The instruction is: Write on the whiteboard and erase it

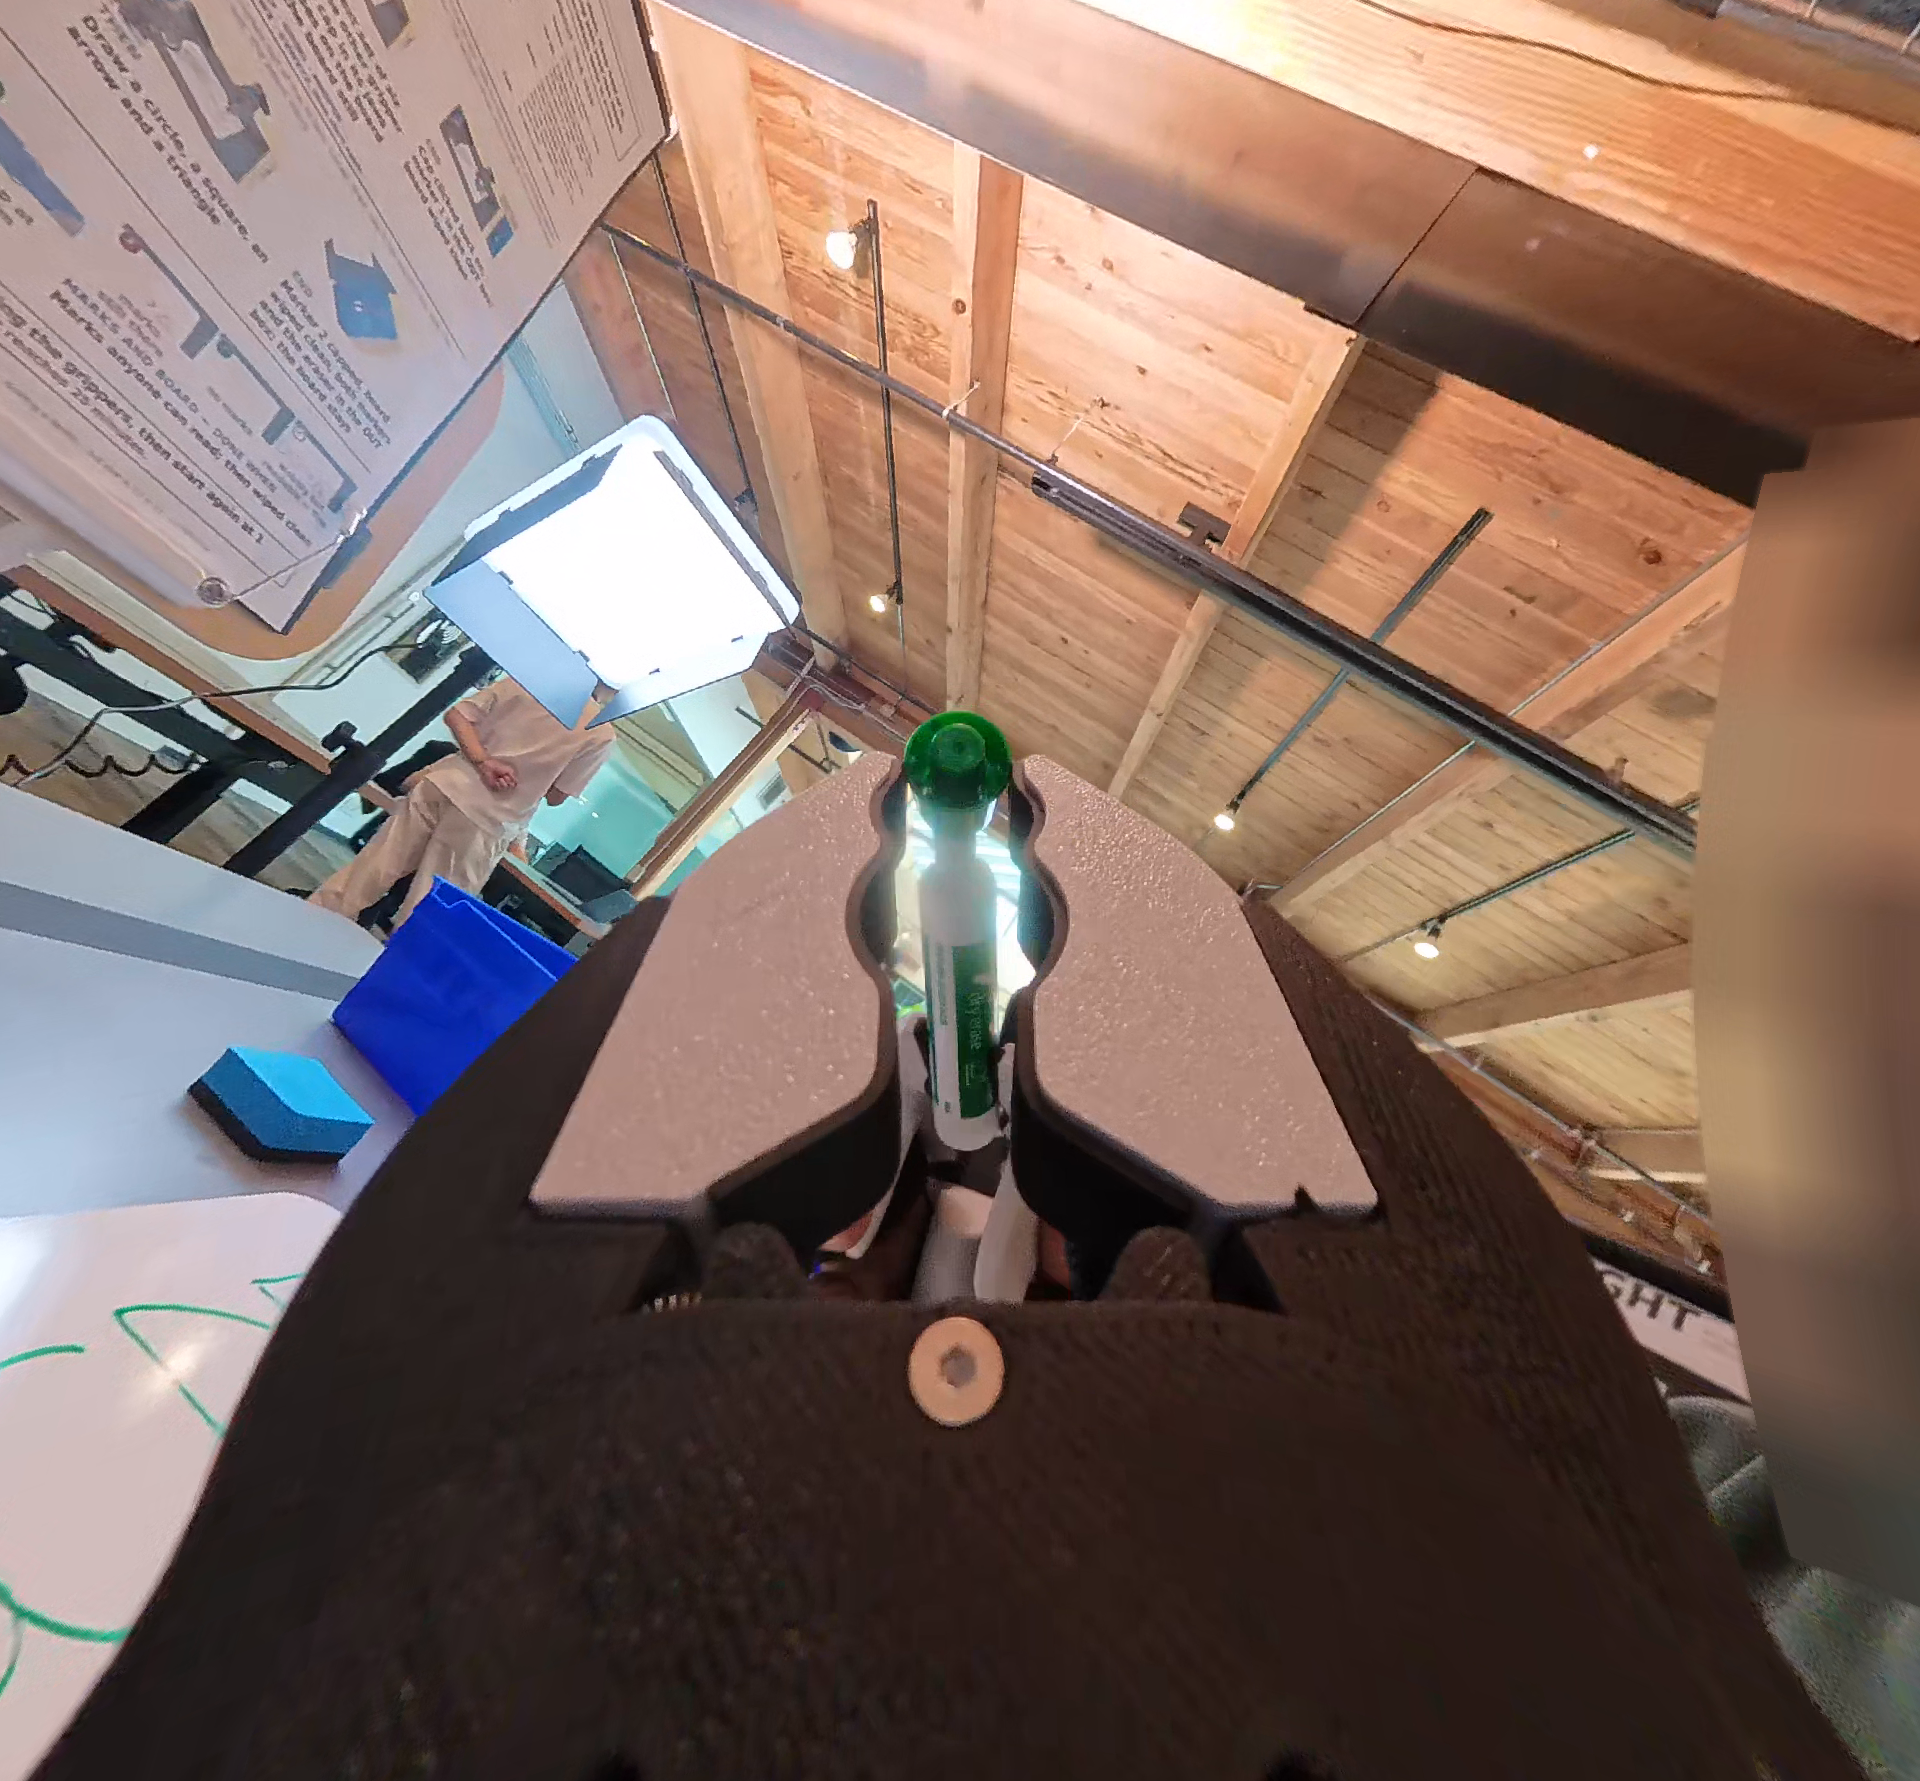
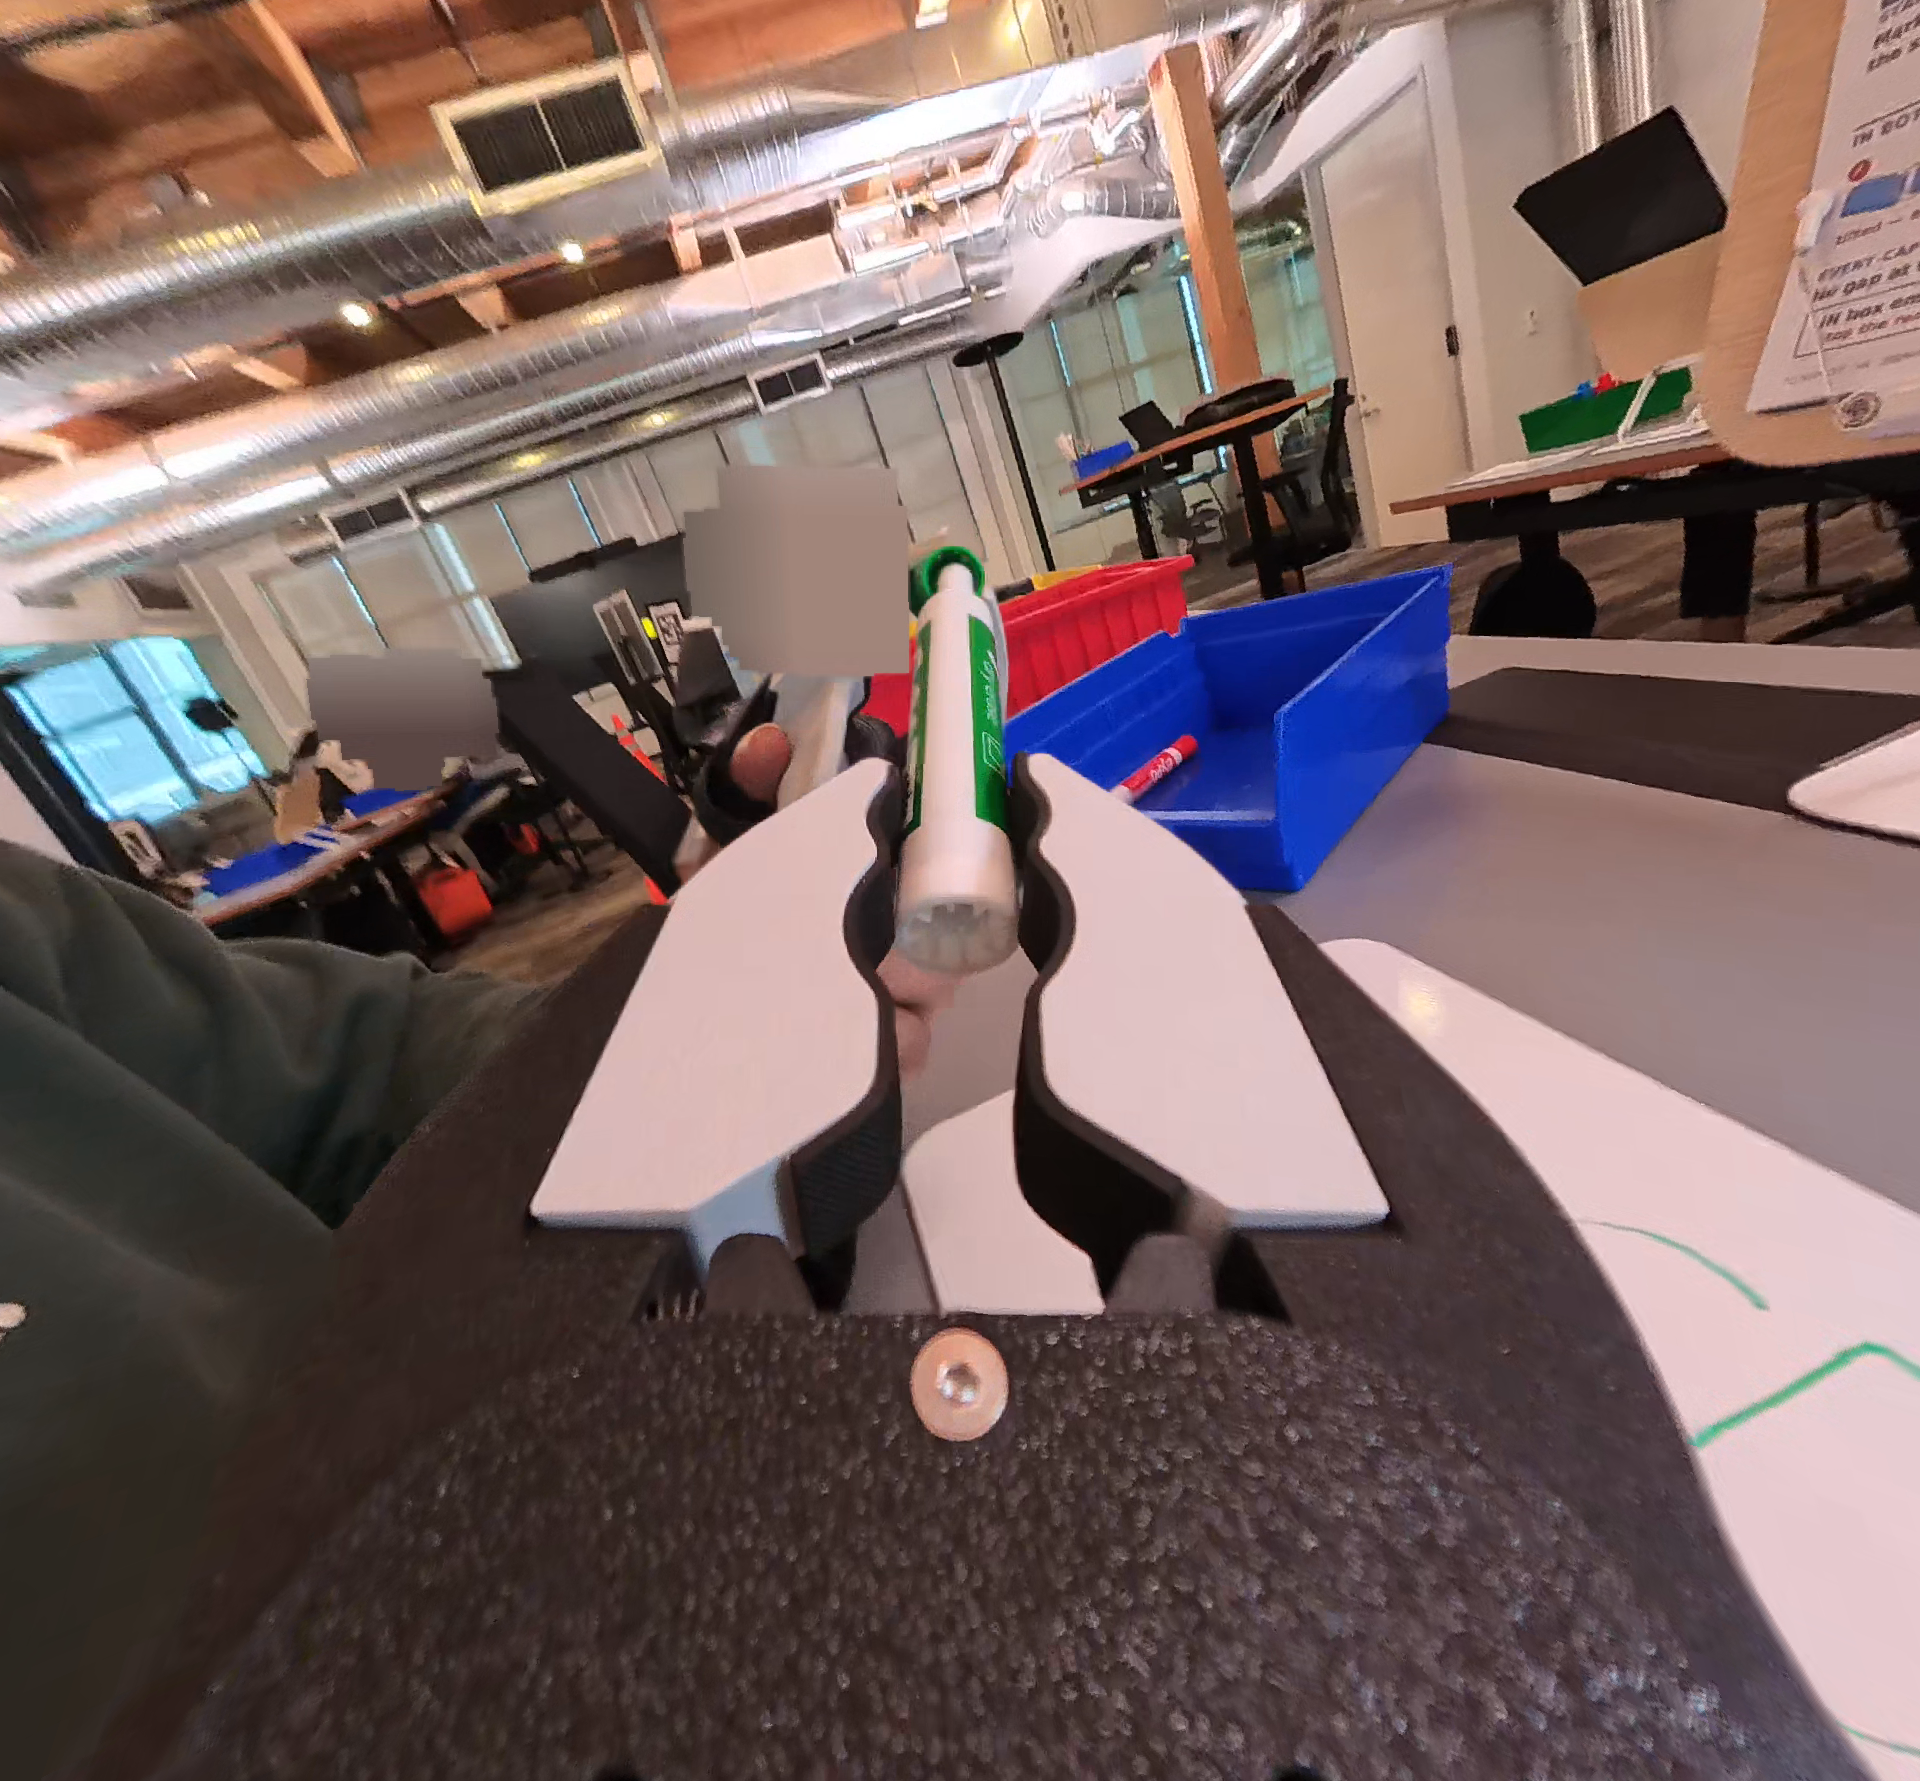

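Left wrist view aims steeply upward at a timber ceiling, and the left gripper (image 1: pixel 958 796) has its jaws drawn in around the green marker (image 1: pixel 961 1004). The green cap sits in the notch at the fingertips, and the white barrel runs back along the gap toward the camera. Well above the whiteboard (image 1: pixel 156 1316), the marker is off the table and touches nothing but the grippers. In the right wrist view the right gripper (image 2: pixel 956 796) is also closed on this marker (image 2: pixel 951 744). Its black pads press the barrel near the butt end, which faces the lens, while the cap points up and away. The whiteboard (image 2: pixel 1558 1160) lies flat on the grey table (image 2: pixel 1558 879), below and beside the right gripper, with green drawn lines (image 2: pixel 1808 1383) on it. Just beyond the whiteboard's far edge rests a blue eraser (image 1: pixel 281 1103) with a black base, and past that stands a blue bin (image 2: pixel 1299 755) with a red marker (image 2: pixel 1158 767) lying inside. A red bin (image 2: pixel 1091 619) stands behind the blue one, farther from the whiteboard. High over the whiteboard hangs a printed instruction sheet (image 1: pixel 260 173), with a lit panel lamp (image 1: pixel 623 557) beyond it.
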`<state>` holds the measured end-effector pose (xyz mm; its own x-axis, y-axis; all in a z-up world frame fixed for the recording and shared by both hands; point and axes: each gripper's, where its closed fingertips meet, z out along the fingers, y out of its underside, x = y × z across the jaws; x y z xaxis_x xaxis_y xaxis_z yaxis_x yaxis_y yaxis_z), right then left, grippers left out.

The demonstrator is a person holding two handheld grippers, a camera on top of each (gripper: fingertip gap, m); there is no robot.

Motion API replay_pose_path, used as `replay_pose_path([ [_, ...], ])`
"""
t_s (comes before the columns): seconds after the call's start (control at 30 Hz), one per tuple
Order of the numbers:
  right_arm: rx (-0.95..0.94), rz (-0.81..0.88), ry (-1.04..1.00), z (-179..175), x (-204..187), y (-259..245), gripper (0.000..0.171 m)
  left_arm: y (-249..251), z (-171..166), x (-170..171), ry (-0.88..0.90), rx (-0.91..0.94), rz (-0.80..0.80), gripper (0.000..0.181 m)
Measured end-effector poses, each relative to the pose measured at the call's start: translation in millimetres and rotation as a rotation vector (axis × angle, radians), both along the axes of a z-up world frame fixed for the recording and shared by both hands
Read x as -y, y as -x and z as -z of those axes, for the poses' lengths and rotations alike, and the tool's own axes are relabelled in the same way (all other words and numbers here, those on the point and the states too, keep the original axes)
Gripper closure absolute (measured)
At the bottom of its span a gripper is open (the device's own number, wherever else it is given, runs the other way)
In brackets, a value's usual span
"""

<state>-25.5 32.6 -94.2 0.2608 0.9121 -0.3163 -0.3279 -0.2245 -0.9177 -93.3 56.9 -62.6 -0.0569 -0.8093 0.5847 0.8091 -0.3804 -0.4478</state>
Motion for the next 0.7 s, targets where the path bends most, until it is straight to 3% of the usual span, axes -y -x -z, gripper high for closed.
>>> replay_pose_path([
  [0.07, 0.038, -0.016, -0.033, -0.1, 1.7, -0.9, 0.151, -2.4, -1.3, 2.4, -0.033, -0.041, 0.011, 0.162],
  [0.33, 0.335, -0.178, -0.242, 5.4, 13.4, -23.7, 0.151, -29.4, 19.9, 32.3, -0.33, -0.541, 0.206, 0.163],
  [0.57, 0.512, -0.291, -0.274, 40.8, 20.6, -40.0, 0.152, -41.8, 86.2, 44.3, -0.526, -1.037, 0.291, 0.163],
  [0.7, 0.549, -0.301, -0.242, 63.0, 18.6, -39.5, 0.151, -44.5, 109.1, 40.1, -0.538, -1.149, 0.286, 0.162],
])
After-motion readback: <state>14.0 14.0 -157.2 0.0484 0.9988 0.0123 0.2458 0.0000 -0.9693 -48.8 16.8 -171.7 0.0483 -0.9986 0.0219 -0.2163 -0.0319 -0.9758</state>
